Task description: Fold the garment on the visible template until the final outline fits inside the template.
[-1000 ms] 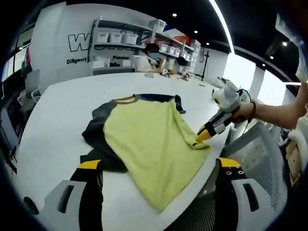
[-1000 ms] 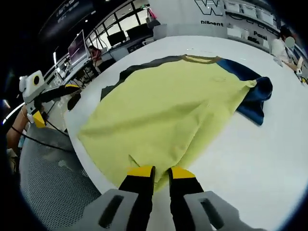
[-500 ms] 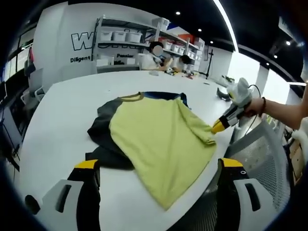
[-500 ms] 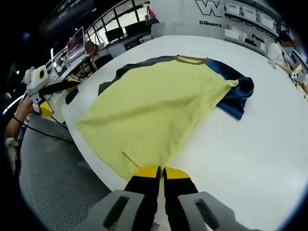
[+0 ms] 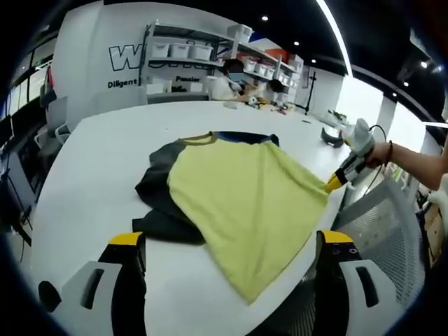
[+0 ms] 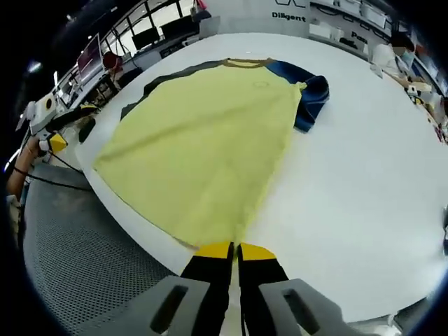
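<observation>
Grey hand-held gripper [image 6: 234,250], black yellow-tipped jaws.

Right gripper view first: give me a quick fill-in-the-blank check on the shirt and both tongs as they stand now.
1. The right tongs are shut on the shirt's ____ hem edge.
2. The left tongs stand ____, short of the cloth.
3. The shirt lies on a ____ table.
4. The sleeve beside the collar is ____.

Missing words: yellow; open; white; blue
</observation>
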Demonstrator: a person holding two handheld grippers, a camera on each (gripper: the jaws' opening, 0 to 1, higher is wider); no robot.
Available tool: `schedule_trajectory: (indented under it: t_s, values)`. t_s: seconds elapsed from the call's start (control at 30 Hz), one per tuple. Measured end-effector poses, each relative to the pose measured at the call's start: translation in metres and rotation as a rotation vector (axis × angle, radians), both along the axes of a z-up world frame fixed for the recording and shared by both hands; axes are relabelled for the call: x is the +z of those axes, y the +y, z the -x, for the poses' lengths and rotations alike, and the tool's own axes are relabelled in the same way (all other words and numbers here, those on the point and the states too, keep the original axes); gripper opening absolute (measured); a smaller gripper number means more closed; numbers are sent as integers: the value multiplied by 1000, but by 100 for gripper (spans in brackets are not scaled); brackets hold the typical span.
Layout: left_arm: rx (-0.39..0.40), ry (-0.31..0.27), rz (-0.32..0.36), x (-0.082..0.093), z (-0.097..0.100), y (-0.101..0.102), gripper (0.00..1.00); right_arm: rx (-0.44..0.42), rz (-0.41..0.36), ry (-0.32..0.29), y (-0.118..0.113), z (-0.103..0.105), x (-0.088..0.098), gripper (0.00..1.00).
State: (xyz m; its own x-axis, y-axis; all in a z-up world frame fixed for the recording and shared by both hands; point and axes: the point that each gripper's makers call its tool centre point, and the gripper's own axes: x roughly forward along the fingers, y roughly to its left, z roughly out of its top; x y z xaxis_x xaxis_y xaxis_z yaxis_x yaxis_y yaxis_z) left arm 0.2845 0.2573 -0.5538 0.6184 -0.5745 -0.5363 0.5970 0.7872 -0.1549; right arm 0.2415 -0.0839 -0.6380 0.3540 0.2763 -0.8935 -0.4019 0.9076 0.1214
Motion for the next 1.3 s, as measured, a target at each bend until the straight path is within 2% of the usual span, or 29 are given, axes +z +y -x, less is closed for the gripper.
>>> schedule_trajectory:
  t_s: [0.17,0.3,0.57,0.67,0.8,0.83,0.9,1.0,1.07,1.17,1.3]
  values:
    - [12,13,1,-3,0,2,97,-33,13,23,-15,3,-9,0]
    - [23,25,-7,-7,-1,4,97,-51,-16,22,-14,3,-8,0]
    - [47,28,-38,-9,-8,12,96,-81,-16,27,-16,0,-3,0]
    - [83,21,-30,-6,-20,18,94,-113,-54,-30,-12,-15,11,3]
    - [118,14,-35,-6,-37,26,92,-155,-109,-112,-6,-39,31,22]
    - [122,13,-39,-6,-39,27,91,-162,-114,-122,-6,-42,33,25]
    - [151,3,-47,-6,-51,33,89,-185,-144,-185,-4,-60,44,30]
    - [178,-26,-66,-3,-68,41,83,-187,-144,-236,-3,-78,52,32]
    - [214,-88,-80,3,-84,48,78,-176,-134,-279,-2,-92,57,32]
    - [227,-85,-113,-2,-99,52,73,-183,-147,-304,2,-108,60,32]
    - [233,-92,-117,-7,-117,53,70,-215,-200,-310,7,-128,57,35]
